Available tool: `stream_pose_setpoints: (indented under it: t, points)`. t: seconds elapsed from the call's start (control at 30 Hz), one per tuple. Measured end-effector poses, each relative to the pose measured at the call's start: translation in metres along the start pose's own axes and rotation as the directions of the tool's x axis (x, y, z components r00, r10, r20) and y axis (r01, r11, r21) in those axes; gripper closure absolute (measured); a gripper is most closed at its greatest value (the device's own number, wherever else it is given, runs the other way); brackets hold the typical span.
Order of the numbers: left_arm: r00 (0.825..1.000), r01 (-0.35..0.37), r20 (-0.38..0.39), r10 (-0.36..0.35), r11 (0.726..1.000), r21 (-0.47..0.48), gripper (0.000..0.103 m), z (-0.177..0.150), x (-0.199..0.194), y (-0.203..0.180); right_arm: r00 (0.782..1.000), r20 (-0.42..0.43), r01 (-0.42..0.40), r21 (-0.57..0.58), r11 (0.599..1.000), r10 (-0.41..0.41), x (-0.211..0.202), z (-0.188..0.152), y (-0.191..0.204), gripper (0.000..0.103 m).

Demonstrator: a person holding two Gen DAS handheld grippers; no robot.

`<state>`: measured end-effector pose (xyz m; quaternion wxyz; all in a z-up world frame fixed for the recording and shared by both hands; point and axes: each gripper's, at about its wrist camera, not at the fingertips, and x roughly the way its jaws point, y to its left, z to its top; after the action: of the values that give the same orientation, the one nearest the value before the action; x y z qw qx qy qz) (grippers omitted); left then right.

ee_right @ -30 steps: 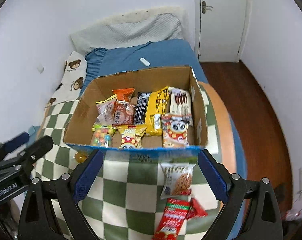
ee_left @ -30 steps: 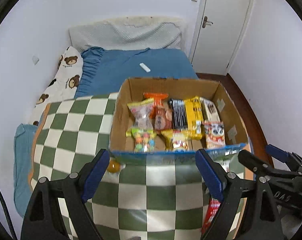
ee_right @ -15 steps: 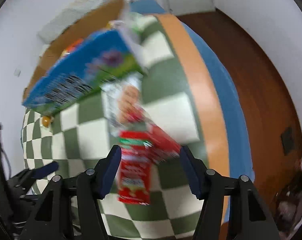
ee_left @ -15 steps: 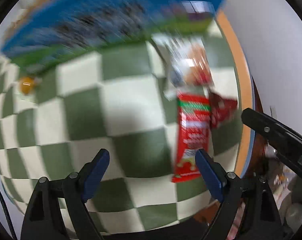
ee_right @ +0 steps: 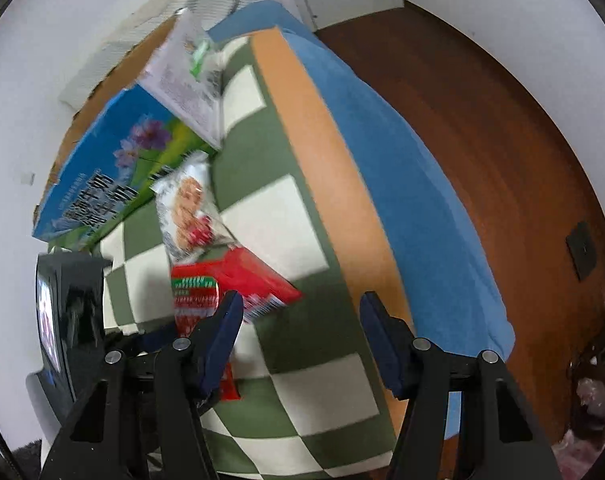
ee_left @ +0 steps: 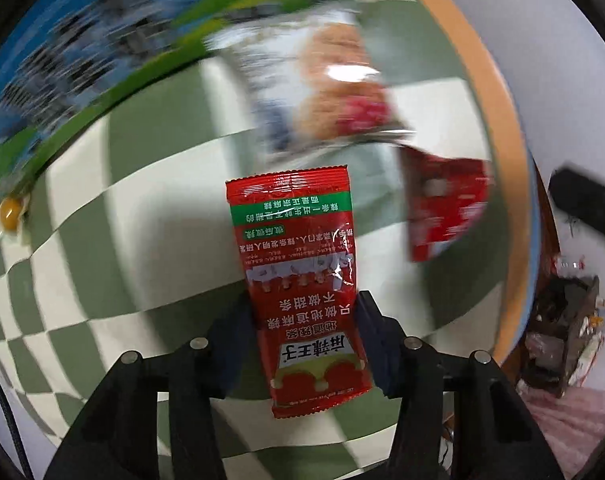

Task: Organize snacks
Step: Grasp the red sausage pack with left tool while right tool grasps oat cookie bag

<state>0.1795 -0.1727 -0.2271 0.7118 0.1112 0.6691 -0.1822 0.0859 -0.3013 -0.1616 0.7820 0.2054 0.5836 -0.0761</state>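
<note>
My left gripper is shut on a long red snack packet with green band and Chinese print, its lower half between the pads. Beyond it lie a white cookie packet and a smaller red packet on the green-and-white checkered blanket. The snack box shows its blue and green side at the top left. My right gripper is open and empty, just right of the smaller red packet. The long red packet, cookie packet and box also show there.
A small yellow candy lies on the blanket at the left. The blanket's orange border and the blue bed edge drop to a wooden floor on the right. The left gripper's black body is at the left.
Both grippers have dropped closer to the packets in front of the box. My left gripper has closed on the long red packet. My right gripper has moved right of it, still open.
</note>
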Motion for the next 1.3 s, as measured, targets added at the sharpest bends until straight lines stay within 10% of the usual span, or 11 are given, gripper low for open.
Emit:
stream_pose_setpoints:
  t: [0.27,0.47,1.3]
  points:
    - [1.0,-0.018,0.002,0.02,0.956,-0.292,0.055,-0.011,-0.009,0.099,0.998,-0.037,-0.049,-0.133,0.99,0.045,0.04,0.056,0.08,0.039]
    - [1.0,-0.004,0.009,0.009,0.915,-0.403,0.055,-0.021,-0.01,0.132,0.989,-0.118,0.058,-0.239,0.969,-0.088,0.1,0.076,0.131,0.038]
    - [0.996,0.049,-0.058,-0.073,0.937,-0.345,0.051,-0.042,0.04,0.116,0.964,-0.225,0.042,-0.396,0.917,-0.141,0.123,-0.038,0.168,0.046]
